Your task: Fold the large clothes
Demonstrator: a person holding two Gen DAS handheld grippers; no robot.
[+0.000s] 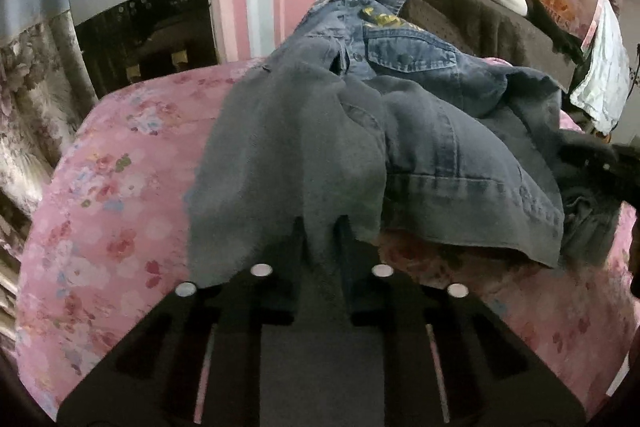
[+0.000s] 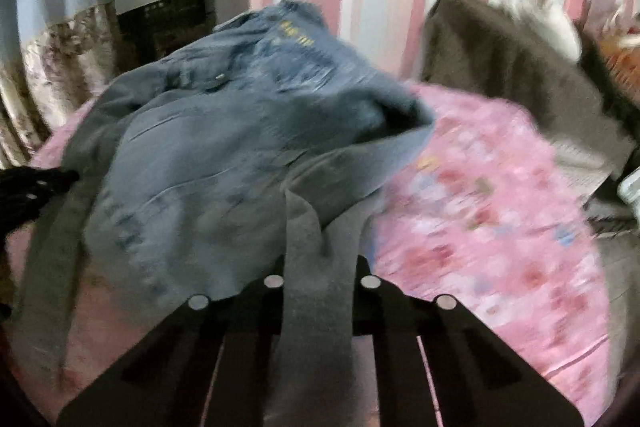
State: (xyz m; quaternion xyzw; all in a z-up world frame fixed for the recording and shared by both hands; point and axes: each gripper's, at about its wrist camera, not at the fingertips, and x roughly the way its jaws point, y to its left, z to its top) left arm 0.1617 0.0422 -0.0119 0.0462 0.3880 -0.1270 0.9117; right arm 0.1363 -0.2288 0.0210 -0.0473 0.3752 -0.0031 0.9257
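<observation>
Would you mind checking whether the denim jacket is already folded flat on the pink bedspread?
No, the denim jacket lies crumpled in a heap on the pink bedspread.

One denim jacket (image 1: 420, 131) lies crumpled on one pink floral bedspread (image 1: 120, 207). Two black grippers are present, the left gripper (image 1: 322, 227) and the right gripper (image 2: 320, 259). One water dispenser (image 1: 148, 15) stands behind.

Jacket (image 1: 420, 131) on bed (image 1: 120, 207); blanket (image 1: 480, 15) behind.
</observation>
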